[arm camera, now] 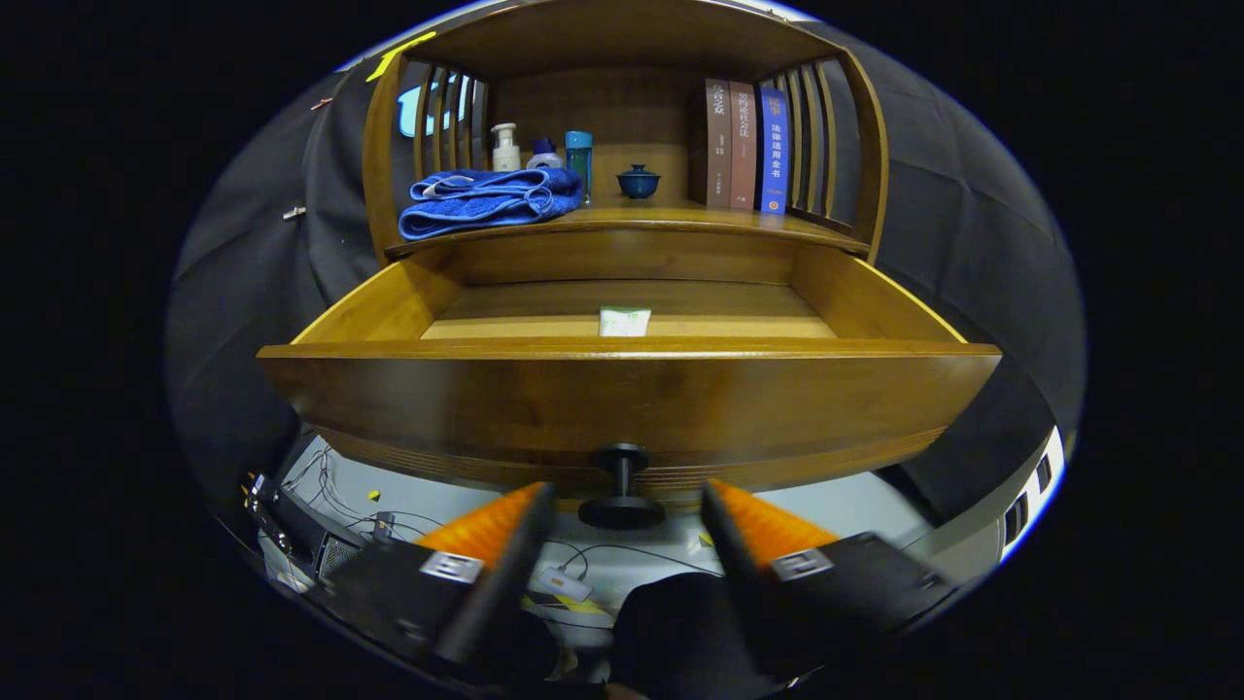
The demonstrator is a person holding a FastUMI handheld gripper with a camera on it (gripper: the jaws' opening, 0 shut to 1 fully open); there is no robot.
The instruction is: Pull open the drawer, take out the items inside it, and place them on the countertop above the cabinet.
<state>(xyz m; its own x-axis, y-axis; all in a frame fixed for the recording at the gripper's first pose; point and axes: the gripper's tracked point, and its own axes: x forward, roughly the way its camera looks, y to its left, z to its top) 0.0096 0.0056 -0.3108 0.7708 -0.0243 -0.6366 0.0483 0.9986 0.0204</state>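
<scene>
The drawer (pixel 622 389) stands pulled well out toward the hand-held gripper (pixel 627 510), whose fingers are spread and hold nothing. The knob (pixel 622 486) sits in the gap between them, touched by neither (by the look of it, the pull is done and the grip let go). With the front this far forward, the inside is open from above, which the next reach will need.

Inside, beyond the front panel and almost straight ahead of the fingers, lies a small pale packet (pixel 624 321). The panel's top edge cuts off its lower part, so its full shape and what it is stay unclear. The near strip of the drawer floor is hidden the same way; more items could lie there.

Above and farther off is the surface (pixel 680 222) where things must go, already carrying a towel (pixel 486 199), bottles (pixel 505 148), a cup (pixel 639 182) and books (pixel 743 146). A bare patch lies between the cup and the front edge.
</scene>
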